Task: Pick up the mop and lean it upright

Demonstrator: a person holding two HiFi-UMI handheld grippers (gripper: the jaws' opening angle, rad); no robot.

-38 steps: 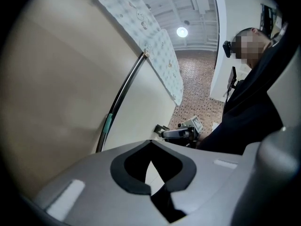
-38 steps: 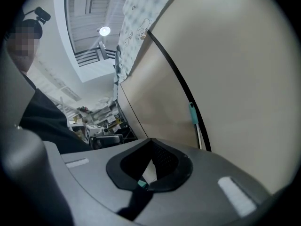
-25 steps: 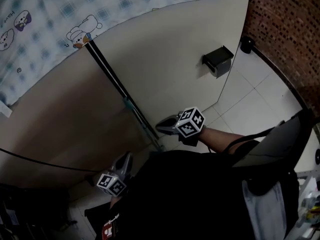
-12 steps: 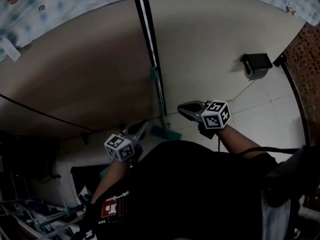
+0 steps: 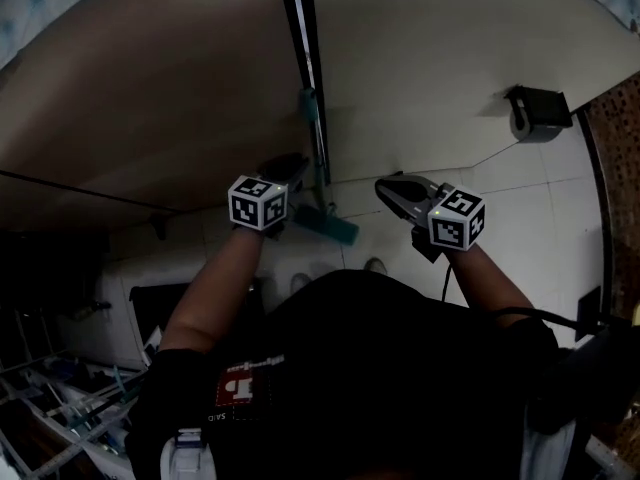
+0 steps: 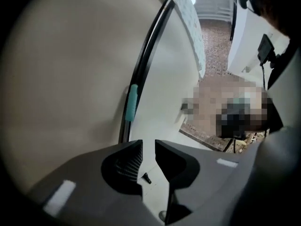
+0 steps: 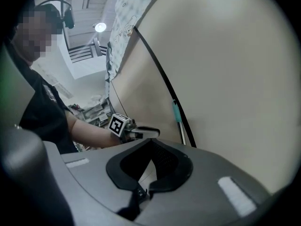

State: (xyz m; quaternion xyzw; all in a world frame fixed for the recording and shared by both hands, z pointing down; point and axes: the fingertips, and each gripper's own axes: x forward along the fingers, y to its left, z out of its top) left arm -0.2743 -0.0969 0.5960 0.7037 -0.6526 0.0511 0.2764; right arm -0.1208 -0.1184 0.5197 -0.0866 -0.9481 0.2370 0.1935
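The mop stands leaning on the beige wall, its thin pole with a teal sleeve (image 5: 312,118) running up along a black wall strip, its teal head (image 5: 330,226) on the floor. My left gripper (image 5: 290,165) is just left of the pole, low down near the head. Its jaws (image 6: 148,145) have just been opening and stand a little apart with nothing between them; the teal sleeve (image 6: 132,102) shows beyond them. My right gripper (image 5: 385,186) hangs to the right of the mop head, apart from it. It is shut (image 7: 151,142) and holds nothing.
A black toilet-paper holder (image 5: 535,113) hangs on the wall at the right, beside a brick wall (image 5: 620,138). A black cable (image 5: 100,193) runs across the wall at the left. A white box (image 5: 120,308) and a wire rack (image 5: 60,408) stand at the lower left.
My left gripper has moved forward and right, from beside my body to right beside the mop pole. The head view has swung downward. My right gripper has shifted only a little.
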